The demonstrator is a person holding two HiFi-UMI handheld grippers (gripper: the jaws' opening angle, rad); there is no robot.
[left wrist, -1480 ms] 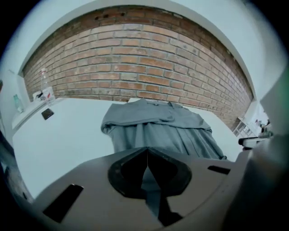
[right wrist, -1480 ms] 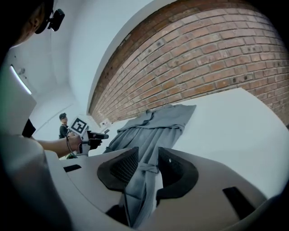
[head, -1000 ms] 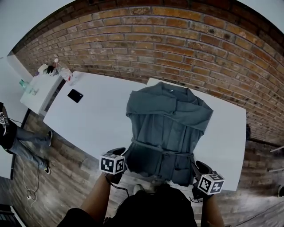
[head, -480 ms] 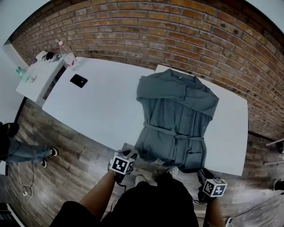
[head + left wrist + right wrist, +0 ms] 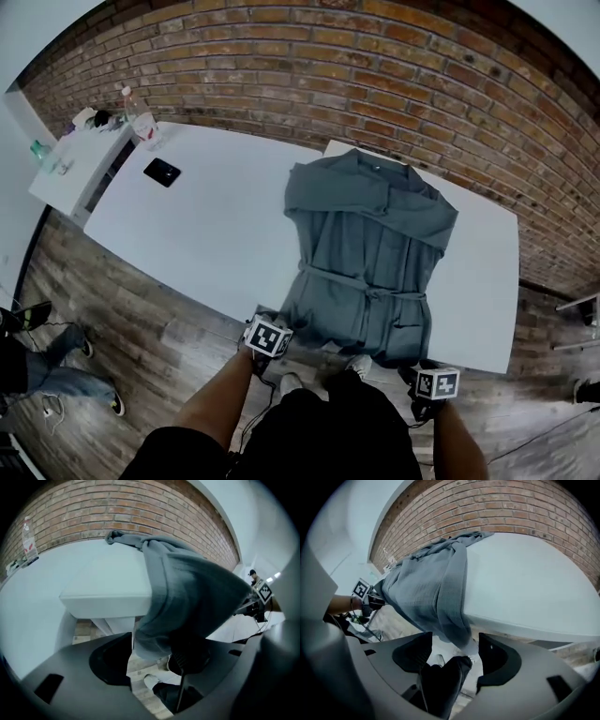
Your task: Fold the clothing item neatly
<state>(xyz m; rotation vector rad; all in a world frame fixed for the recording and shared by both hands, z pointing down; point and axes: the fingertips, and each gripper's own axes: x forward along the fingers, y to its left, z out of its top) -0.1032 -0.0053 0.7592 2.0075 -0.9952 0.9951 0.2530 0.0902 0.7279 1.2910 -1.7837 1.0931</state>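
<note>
Worktop (image 5: pixel 202 225): white, 2 tops butted side by side; seam runs front to rear near centre.
Wall (image 5: pixel 375 66): red brick, directly behind worktop, spans full view.
Phone (image 5: pixel 161 172): black, lies flat on L top, near its far-L corner.
Side table (image 5: pixel 80 169): small, white, just beside worktop's L end.
Bottle (image 5: pixel 128 100): clear w/ label, upright, far-L corner by wall; which top carries it can't be told.
Container (image 5: pixel 39 150): small, greenish, at side table's L edge.
Floor (image 5: pixel 141 314): dark wood planks.
Bystander (image 5: pixel 52 380): legs only, jeans, dark shoes; stands on floor at lower L, well apart from worktop.
</note>
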